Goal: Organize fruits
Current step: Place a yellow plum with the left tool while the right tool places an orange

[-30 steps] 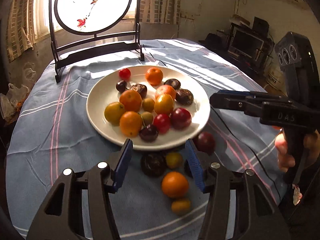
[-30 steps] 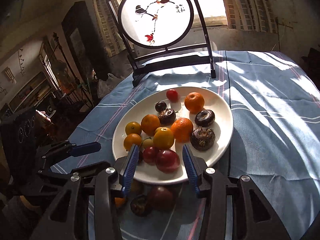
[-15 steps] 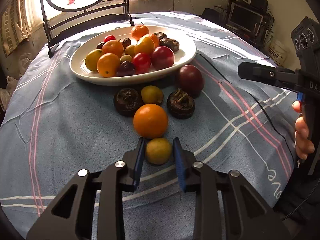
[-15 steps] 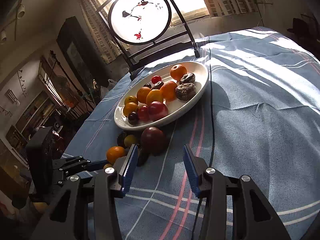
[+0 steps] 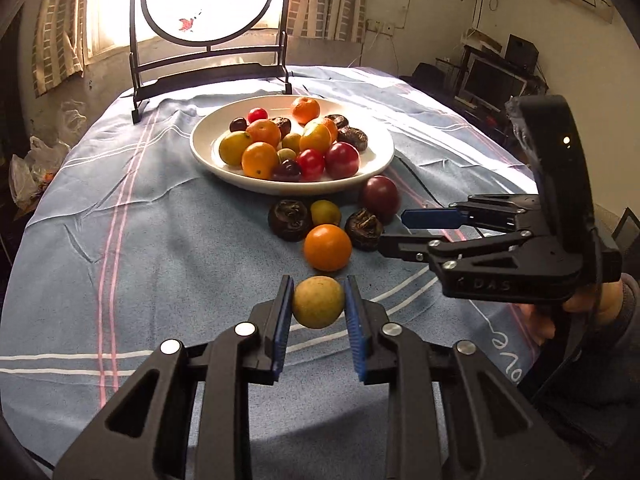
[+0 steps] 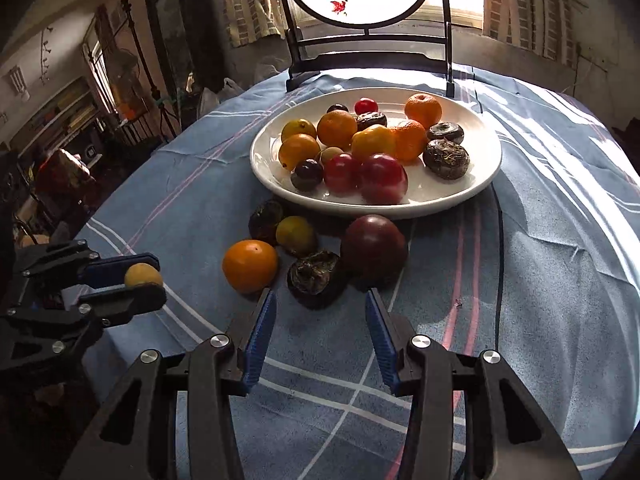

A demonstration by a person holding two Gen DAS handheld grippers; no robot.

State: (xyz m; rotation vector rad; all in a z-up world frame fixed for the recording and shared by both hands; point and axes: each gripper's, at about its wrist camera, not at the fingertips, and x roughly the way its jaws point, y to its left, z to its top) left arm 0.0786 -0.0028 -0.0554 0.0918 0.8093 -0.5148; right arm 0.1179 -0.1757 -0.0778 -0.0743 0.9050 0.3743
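My left gripper (image 5: 318,300) is shut on a small yellow fruit (image 5: 318,301), held just above the cloth; it also shows in the right wrist view (image 6: 143,275). A white plate (image 5: 372,168) holds several oranges, red, yellow and dark fruits. In front of it on the cloth lie an orange (image 5: 327,247), a small yellow-green fruit (image 5: 325,212), two dark wrinkled fruits (image 5: 290,220) (image 5: 362,228) and a dark purple fruit (image 5: 381,193). My right gripper (image 6: 318,304) is open and empty, its fingertips just short of a dark wrinkled fruit (image 6: 316,277) and beside the orange (image 6: 250,266).
A blue striped cloth (image 5: 140,240) covers the round table. A black stand with a round painted screen (image 5: 208,0) stands at the table's far edge behind the plate. A black cable (image 6: 498,264) runs across the cloth right of the plate.
My left gripper has closed on the small yellow fruit and lifted it off the cloth. My right gripper has moved closer to the loose fruits, still open.
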